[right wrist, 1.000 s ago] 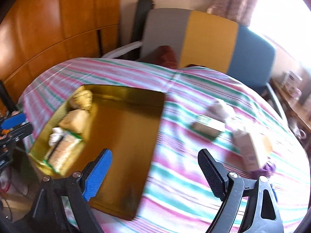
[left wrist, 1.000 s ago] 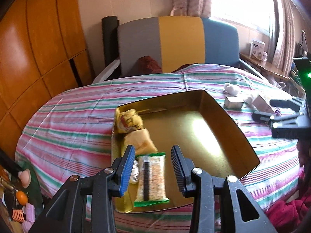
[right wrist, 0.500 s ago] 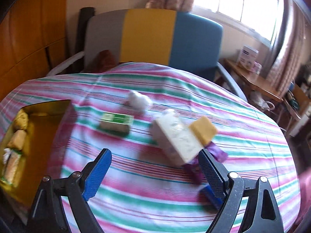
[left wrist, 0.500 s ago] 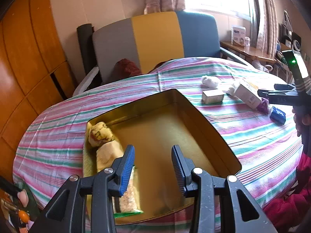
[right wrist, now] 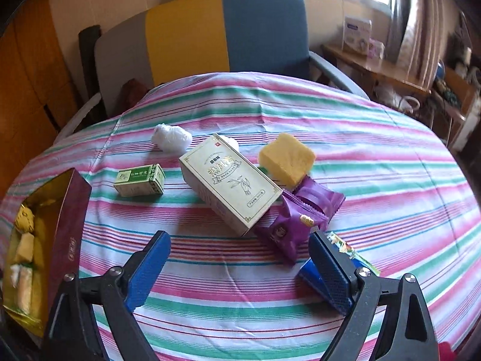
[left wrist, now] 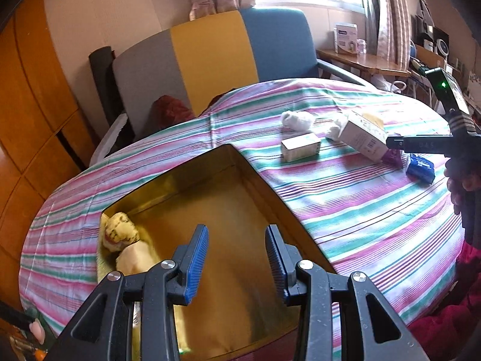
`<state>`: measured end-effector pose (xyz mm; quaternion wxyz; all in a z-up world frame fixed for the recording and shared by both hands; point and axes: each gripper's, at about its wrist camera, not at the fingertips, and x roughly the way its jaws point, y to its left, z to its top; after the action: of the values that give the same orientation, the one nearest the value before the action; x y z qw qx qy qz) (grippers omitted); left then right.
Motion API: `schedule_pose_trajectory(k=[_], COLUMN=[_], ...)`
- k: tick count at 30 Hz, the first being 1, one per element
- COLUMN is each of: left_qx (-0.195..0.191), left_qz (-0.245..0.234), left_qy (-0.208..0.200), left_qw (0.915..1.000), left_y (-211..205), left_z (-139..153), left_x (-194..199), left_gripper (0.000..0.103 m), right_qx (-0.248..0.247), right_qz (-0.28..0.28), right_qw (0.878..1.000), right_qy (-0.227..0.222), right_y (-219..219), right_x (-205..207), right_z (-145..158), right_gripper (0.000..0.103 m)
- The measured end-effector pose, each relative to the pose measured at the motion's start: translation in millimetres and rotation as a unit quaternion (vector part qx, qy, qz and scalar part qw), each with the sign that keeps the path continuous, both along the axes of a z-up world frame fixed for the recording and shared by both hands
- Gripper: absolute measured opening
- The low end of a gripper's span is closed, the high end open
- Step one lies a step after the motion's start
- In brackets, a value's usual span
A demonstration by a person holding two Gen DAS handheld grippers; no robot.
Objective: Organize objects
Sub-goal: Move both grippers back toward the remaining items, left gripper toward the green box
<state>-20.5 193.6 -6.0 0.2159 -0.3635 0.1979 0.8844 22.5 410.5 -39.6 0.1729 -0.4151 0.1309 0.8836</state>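
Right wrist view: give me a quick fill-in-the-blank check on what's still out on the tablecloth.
The cream box lies between the small ____ box and the purple packet.
The yellow sponge rests partly on the ____ packet.
The right tool holds ____.
The gold tray sits at the picture's ____ edge.

Missing: green; purple; nothing; left

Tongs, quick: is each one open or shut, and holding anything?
Left tongs: open, narrow gap, holding nothing.
Right tongs: open wide, holding nothing.

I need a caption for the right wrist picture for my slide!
Open right gripper hovers over a striped tablecloth, facing a cream box, purple snack packet and small green box.
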Motion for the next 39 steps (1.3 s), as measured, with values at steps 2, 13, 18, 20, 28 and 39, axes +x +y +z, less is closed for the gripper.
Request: schedule_pose_trajectory(k=[2, 13, 18, 20, 28, 39], left_qx=[-0.001, 0.024, 0.036, 0.038, 0.049, 0.056], left_qz=[-0.007, -0.024, -0.042, -0.052, -0.052, 0.043], left_qy=[-0.002, -0.050, -0.057, -0.067, -0.128, -0.208], left_qw=[1.0000, 0.9982, 0.9969, 0.9957, 0.9892, 0.9755], left_y=[7.3, 39.4, 66.2, 80.6, 141.2, 183.7], left_z=[-0.6, -4.5, -1.6, -3.1, -25.3, -80.9], left_x=[-1.3, -27.4, -41.4, -48.8, -100.3, -177.2], left_gripper=[0.039, 0.039, 0.045, 0.049, 0.081, 0.089], right_qx=[-0.004, -0.012, -0.021, -0.024, -0.022, -0.051], right_qz=[-0.004, -0.003, -0.013, -0.017, -0.022, -0.047], right_qw=[1.000, 1.000, 1.000, 0.999, 0.999, 0.996], right_qy=[-0.001, 0.004, 0.012, 0.017, 0.032, 0.050], right_y=[1.5, -0.7, 2.9, 4.4, 7.1, 26.0], right_x=[0.5, 2.0, 4.9, 6.2, 8.8, 13.0], right_z=[0.0, 2.5, 5.5, 7.0, 14.0, 16.6], right_gripper=[0.094, 0.096, 0.097, 0.097, 0.098, 0.100])
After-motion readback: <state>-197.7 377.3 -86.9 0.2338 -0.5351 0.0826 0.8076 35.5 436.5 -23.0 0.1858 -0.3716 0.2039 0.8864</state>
